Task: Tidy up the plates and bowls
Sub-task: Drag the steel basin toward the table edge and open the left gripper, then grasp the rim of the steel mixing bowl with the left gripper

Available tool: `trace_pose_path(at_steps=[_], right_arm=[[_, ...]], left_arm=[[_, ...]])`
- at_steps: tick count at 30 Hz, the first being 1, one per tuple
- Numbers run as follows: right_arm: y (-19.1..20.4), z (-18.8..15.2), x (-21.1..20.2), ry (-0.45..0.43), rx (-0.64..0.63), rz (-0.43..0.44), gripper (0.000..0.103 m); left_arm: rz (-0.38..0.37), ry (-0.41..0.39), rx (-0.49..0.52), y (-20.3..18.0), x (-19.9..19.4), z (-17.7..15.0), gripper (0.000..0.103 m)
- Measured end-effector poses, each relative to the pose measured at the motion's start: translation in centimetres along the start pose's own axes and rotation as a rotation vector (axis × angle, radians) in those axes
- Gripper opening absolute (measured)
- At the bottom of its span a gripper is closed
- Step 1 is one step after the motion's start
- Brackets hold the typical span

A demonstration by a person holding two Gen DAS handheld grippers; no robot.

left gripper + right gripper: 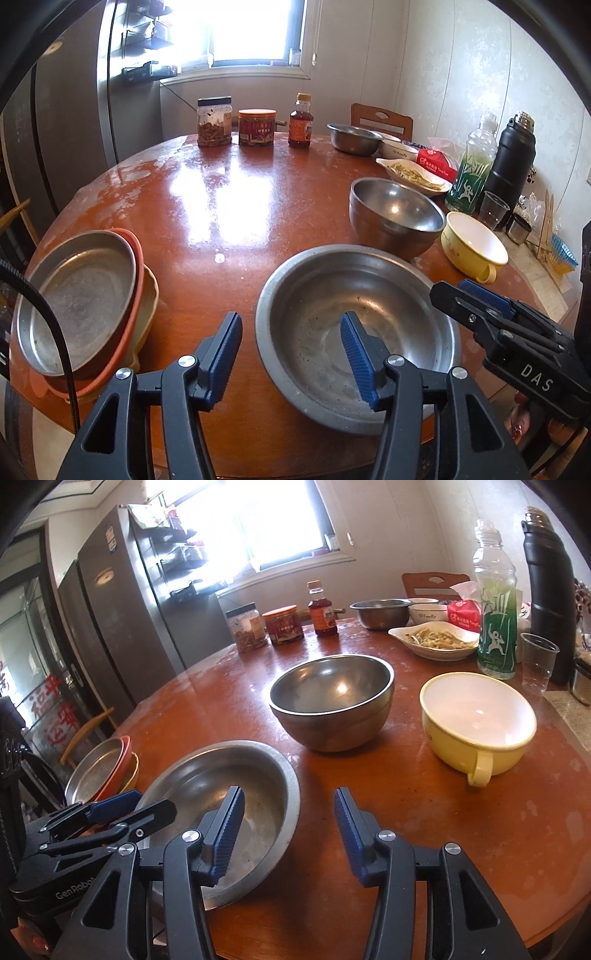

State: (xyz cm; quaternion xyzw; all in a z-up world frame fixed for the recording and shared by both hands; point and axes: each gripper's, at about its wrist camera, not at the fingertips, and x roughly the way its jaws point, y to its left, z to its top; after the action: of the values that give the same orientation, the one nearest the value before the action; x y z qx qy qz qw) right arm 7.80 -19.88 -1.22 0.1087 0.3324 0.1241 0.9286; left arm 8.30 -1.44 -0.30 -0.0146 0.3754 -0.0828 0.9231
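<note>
A wide, shallow steel basin (332,295) (207,782) sits at the near edge of the round brown table (229,206). My left gripper (291,354) is open and straddles the basin's near-left rim, one finger inside and one outside, with no pad pressing. My right gripper (288,830) is open too, astride the basin's right rim. Behind the basin stand a deep steel bowl (397,214) (332,698) and a yellow bowl with a handle (474,243) (478,720). To the left is a stack of plates (81,295) (99,771), a steel one on top of an orange one.
Two jars (255,127) and a sauce bottle (300,122) line the far edge. At the back right are a small steel bowl (352,138), a white dish of food (434,640), a green bottle (496,627), a black flask (548,590) and a plastic cup (537,662). A fridge (122,609) stands at the left.
</note>
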Motion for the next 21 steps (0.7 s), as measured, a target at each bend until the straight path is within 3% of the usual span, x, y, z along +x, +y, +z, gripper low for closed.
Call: trace_pose_path(at_steps=[7, 21], right_arm=[[-0.6, 1.0, -0.5, -0.02, 0.026, 0.003, 0.064], [-2.9, 1.9, -0.4, -0.013, 0.135, -0.003, 0.069]], left_arm=[[0.017, -0.034, 0.008, -0.2, -1.4, 1.7, 0.062], [-0.019, -0.002, 0.059, -2.6, 0.0, 5.6, 0.062]])
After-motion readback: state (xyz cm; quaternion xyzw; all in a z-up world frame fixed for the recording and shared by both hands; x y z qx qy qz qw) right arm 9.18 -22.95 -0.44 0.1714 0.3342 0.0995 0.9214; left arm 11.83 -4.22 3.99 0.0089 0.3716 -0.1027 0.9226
